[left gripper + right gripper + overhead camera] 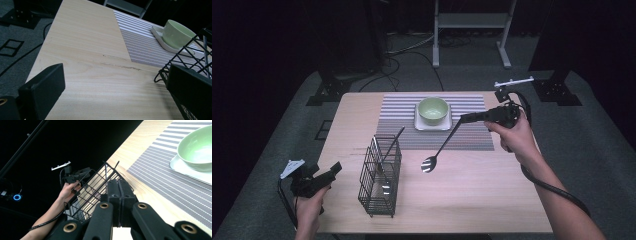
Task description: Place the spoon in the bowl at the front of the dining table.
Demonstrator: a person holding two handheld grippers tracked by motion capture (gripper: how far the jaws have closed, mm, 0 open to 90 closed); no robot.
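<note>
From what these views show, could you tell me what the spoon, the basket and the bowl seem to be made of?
The spoon looks like polished metal: its bowl glints. The basket appears to be dark-coated wire, an open grid of thin rods. The bowl seems glazed ceramic, pale green, smooth and softly shiny, though plastic is possible.

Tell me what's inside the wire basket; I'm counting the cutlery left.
The wire basket holds one long utensil, its handle leaning out over the rim. Its lower end is blurred behind the mesh, so whether more pieces lie at the bottom cannot be told.

Shiny metal spoon [435,156], black wire basket [380,176].
</note>
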